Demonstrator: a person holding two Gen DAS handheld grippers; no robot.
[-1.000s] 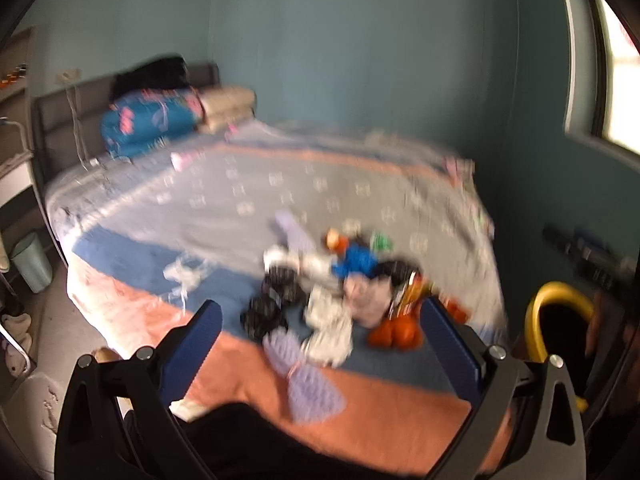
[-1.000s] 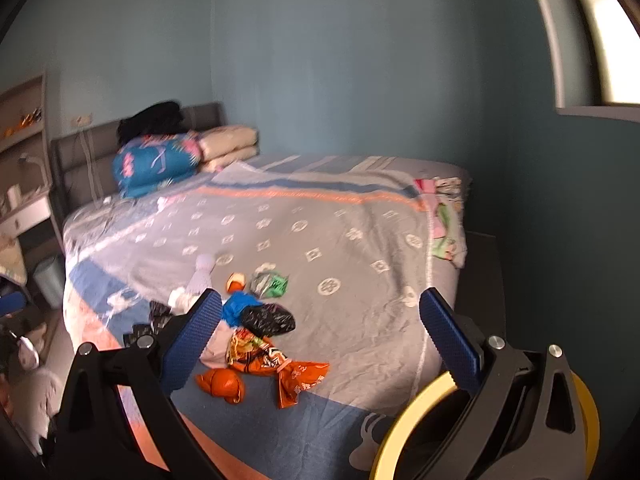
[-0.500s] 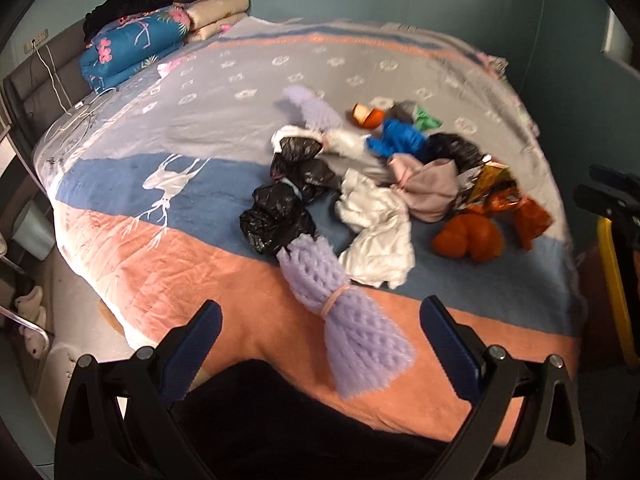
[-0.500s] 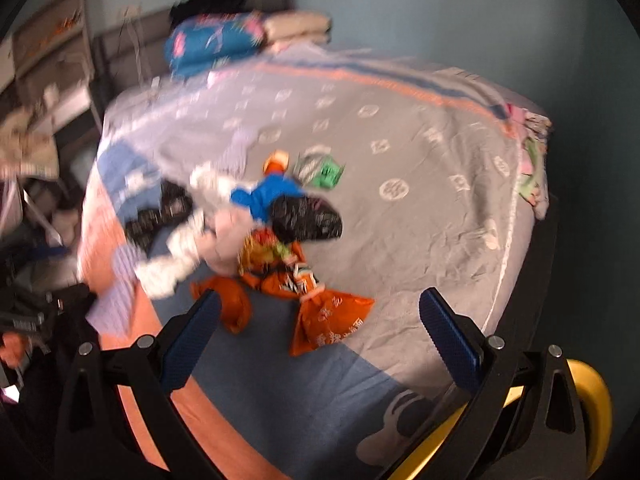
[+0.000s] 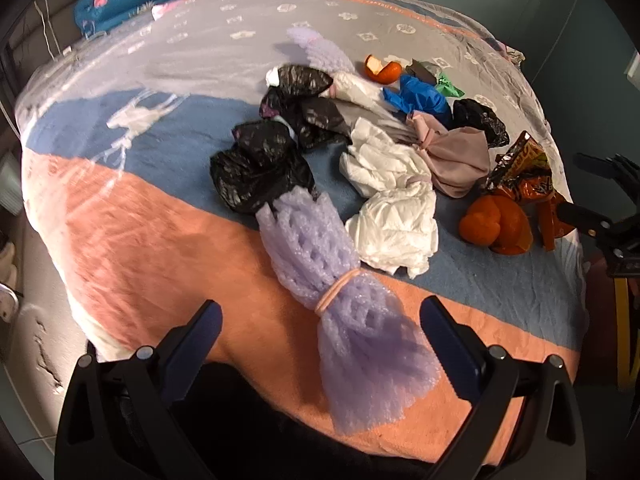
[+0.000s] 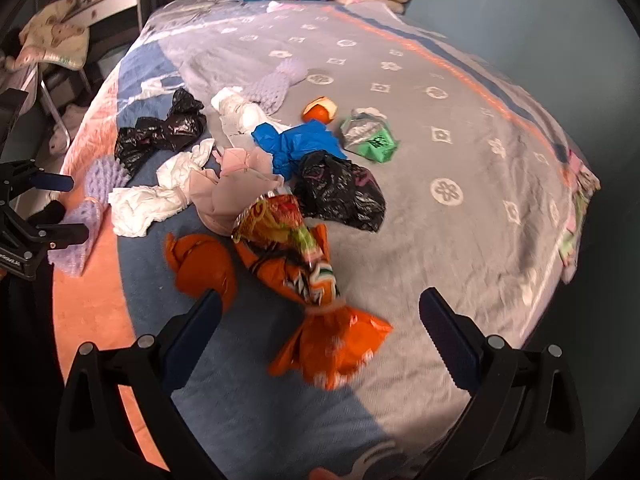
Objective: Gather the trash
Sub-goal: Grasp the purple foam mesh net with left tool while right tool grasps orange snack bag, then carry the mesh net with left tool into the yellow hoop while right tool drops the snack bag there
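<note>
- Both claws have dropped closer to the bed since a moment ago; trash pile now fills both views, wall and window gone from sight.
- bed: soft fleece blanket, grey, blue and salmon bands, white flower prints, rumpled.
- left claw: jaws wide, holding nothing, hovering over the lilac foam net; net is a mesh sleeve pinched in the middle by a pale band, lying on the salmon band at the near bed edge.
- right claw: jaws wide, empty, above the orange snack bag; glossy crinkled foil, twisted at the waist, flared end nearest the claw, slightly blurred.
- black plastic bags: shiny, crumpled, touching the net's far end; another black bag just beyond the snack bag.
- white crumpled paper: two wads, just beside the net.
- pink cloth bundle: matte, tied, touching the snack bag top.
- orange plastic bag: knotted, rounded, left of the snack bag.
- blue plastic bag: scrunched, mid-pile.
- green-silver wrapper: foil, flat-ish, far side.
- orange peel: curled, near the wrapper.
</note>
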